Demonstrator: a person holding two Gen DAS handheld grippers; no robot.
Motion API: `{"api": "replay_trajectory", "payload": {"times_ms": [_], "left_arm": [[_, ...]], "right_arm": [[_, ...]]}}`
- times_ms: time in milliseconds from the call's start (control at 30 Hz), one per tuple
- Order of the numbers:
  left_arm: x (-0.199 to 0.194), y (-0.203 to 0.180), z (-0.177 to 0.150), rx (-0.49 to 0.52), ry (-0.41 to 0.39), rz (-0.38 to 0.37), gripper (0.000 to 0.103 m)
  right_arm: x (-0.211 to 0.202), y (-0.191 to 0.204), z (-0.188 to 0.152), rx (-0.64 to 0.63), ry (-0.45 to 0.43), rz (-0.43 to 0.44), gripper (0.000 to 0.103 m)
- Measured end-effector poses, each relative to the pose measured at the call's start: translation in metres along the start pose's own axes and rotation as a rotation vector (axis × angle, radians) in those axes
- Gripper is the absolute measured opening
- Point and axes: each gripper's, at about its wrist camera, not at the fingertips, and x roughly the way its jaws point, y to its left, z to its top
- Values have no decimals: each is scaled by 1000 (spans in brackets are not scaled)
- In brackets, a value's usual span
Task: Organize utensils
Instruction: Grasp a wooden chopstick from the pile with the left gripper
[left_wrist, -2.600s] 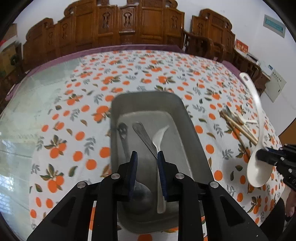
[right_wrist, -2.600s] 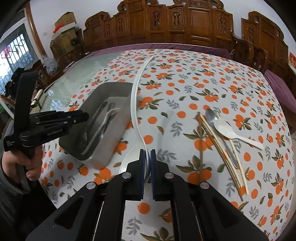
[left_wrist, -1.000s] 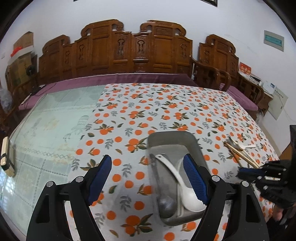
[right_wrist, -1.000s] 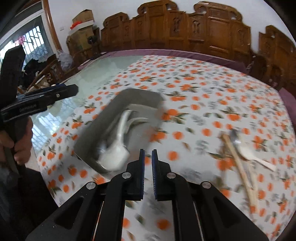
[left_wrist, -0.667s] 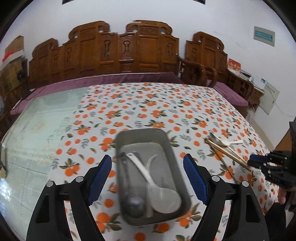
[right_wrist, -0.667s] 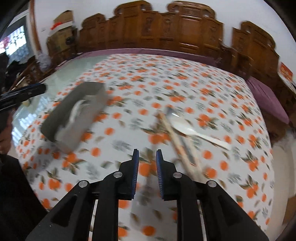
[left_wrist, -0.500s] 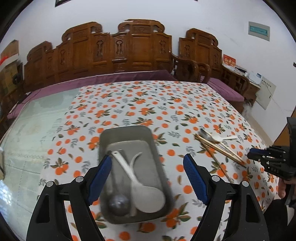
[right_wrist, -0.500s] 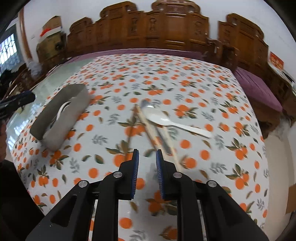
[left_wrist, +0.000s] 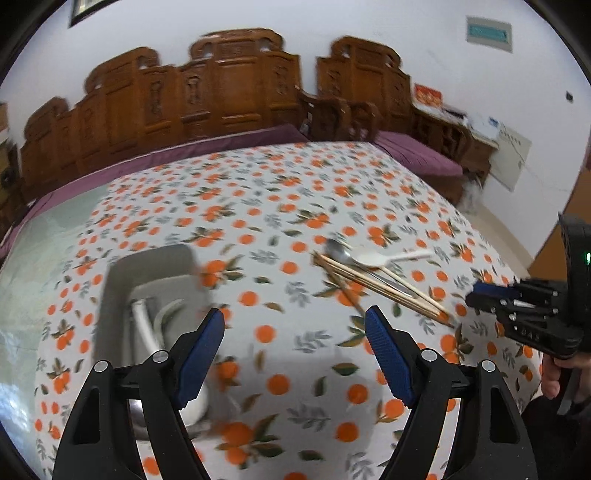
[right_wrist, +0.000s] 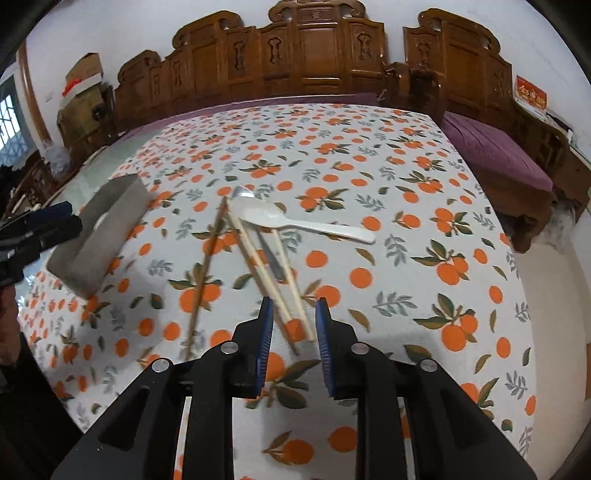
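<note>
A grey metal tray (left_wrist: 147, 266) sits on the orange-print tablecloth and holds a white ladle (left_wrist: 146, 332) and other spoons. It also shows in the right wrist view (right_wrist: 107, 229). Loose chopsticks (right_wrist: 258, 266), a white spoon (right_wrist: 303, 221) and a metal spoon (right_wrist: 242, 192) lie to the tray's right. They also show in the left wrist view: the chopsticks (left_wrist: 384, 288) and the white spoon (left_wrist: 384, 258). My left gripper (left_wrist: 295, 350) is open and empty above the cloth beside the tray. My right gripper (right_wrist: 293, 332) is open, its fingers on either side of the near chopstick ends.
Carved wooden chairs (right_wrist: 295, 48) line the far side of the table. A purple cushioned bench (right_wrist: 495, 155) stands at the right. Bare glass table top (left_wrist: 33, 258) lies left of the cloth. The table's right edge (right_wrist: 517, 258) drops to the floor.
My right gripper let the white ladle go into the tray, swung right to the chopsticks and opened wider. My left gripper opened and turned right, so the tray slid to its left.
</note>
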Motion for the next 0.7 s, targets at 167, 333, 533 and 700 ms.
{"api": "replay_trajectory", "payload": {"times_ms": [167, 333, 533, 700], "left_arm": [[38, -32, -1, 37, 73, -30, 68], [80, -49, -4, 27, 156, -45, 63], [118, -52, -6, -16, 240, -40, 55], [119, -54, -6, 23, 228, 15, 41]], "right_arm": [[7, -12, -4, 31, 17, -15, 26], [6, -18, -4, 47, 15, -18, 26], [3, -18, -1, 54, 7, -9, 26], [1, -14, 0, 47, 3, -1, 26]]}}
